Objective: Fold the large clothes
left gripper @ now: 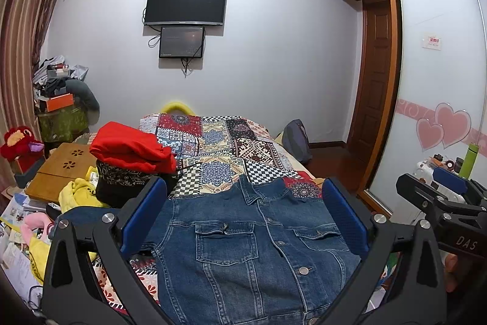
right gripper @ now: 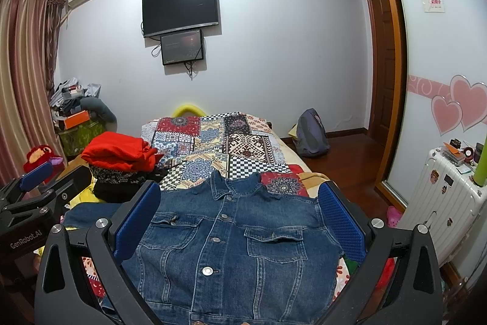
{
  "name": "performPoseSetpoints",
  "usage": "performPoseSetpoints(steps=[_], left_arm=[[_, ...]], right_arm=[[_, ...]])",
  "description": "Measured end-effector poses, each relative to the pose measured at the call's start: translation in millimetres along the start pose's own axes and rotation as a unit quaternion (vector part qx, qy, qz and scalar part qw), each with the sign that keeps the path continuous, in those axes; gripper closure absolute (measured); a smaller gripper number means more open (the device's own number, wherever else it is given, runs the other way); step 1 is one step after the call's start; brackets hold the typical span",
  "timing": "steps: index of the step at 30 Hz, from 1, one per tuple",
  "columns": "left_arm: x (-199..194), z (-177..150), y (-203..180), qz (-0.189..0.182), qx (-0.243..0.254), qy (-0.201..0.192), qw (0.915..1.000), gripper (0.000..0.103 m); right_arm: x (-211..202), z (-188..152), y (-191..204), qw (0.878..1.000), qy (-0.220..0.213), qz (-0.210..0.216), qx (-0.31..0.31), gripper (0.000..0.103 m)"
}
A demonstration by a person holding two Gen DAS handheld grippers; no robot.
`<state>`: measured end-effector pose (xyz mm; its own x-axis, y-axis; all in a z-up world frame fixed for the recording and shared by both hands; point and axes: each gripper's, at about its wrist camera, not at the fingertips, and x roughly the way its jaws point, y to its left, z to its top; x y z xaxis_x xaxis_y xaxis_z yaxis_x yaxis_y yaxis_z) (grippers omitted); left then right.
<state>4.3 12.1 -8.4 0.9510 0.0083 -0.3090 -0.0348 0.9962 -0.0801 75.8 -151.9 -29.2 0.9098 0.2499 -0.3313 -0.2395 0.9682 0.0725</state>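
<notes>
A blue denim jacket (left gripper: pixel 249 245) lies flat and buttoned, front side up, on a patchwork bedspread (left gripper: pixel 219 148), collar pointing away from me. My left gripper (left gripper: pixel 243 203) hovers above its chest, fingers wide open and holding nothing. The right wrist view shows the same jacket (right gripper: pixel 237 242) on the bedspread (right gripper: pixel 213 142), with my right gripper (right gripper: pixel 240 203) open and empty above it. Each gripper also shows in the other's view: the right gripper (left gripper: pixel 447 194) at the right edge, the left gripper (right gripper: pixel 36 185) at the left edge. One sleeve runs off to the left under the fingers.
A folded red garment (left gripper: pixel 131 148) sits on a dark patterned pile (left gripper: pixel 121 181) left of the jacket. Yellow clothes (left gripper: pixel 79 194), papers and a wooden tray (left gripper: pixel 61 169) crowd the left side. A white suitcase (right gripper: pixel 441 197) and a sliding wardrobe door (right gripper: pixel 441 51) stand at the right.
</notes>
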Motion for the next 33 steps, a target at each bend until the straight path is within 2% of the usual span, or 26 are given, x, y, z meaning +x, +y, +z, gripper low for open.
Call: performPoseSetpoints(steps=[33], left_arm=[[4.3, 0.6, 1.9, 0.005, -0.005, 0.006, 1.0, 0.0]], right_arm=[[2.4, 0.8, 1.4, 1.0, 0.004, 0.0, 0.002, 0.0]])
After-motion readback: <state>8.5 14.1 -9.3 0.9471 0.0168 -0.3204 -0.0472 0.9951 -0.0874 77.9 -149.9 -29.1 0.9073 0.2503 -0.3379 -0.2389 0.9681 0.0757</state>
